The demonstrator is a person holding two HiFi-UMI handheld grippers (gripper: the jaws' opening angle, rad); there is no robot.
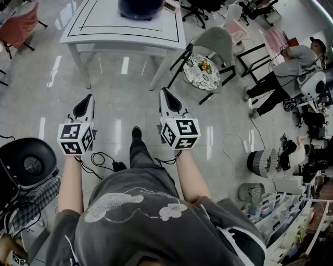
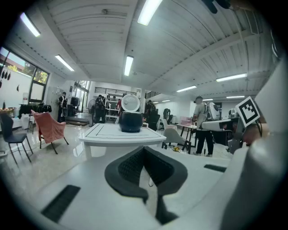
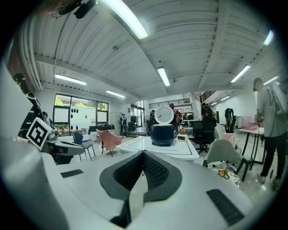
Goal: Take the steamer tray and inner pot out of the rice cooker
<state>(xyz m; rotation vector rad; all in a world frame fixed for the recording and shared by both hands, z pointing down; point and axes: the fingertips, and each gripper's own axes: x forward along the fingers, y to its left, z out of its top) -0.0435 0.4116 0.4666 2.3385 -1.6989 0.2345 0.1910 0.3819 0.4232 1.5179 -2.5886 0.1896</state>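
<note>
A dark blue rice cooker (image 1: 141, 8) stands on a white table (image 1: 104, 26) some way ahead of me. Its round white lid (image 2: 131, 102) is up. From the right gripper view the cooker (image 3: 163, 133) and its raised lid (image 3: 164, 114) show straight ahead. The steamer tray and inner pot are hidden inside. My left gripper (image 1: 89, 98) and right gripper (image 1: 163, 91) are held out side by side over the floor, well short of the table. Both are shut with nothing between the jaws, as the left gripper (image 2: 144, 149) and right gripper (image 3: 143, 153) show in their own views.
A grey chair with a floral cushion (image 1: 203, 72) stands at the table's right corner, and a pink chair (image 1: 21, 23) is at far left. A black round appliance (image 1: 26, 163) sits by my left side. Cables (image 1: 101, 161) lie on the floor. A person (image 1: 281, 72) and storage bins (image 1: 276, 213) are at right.
</note>
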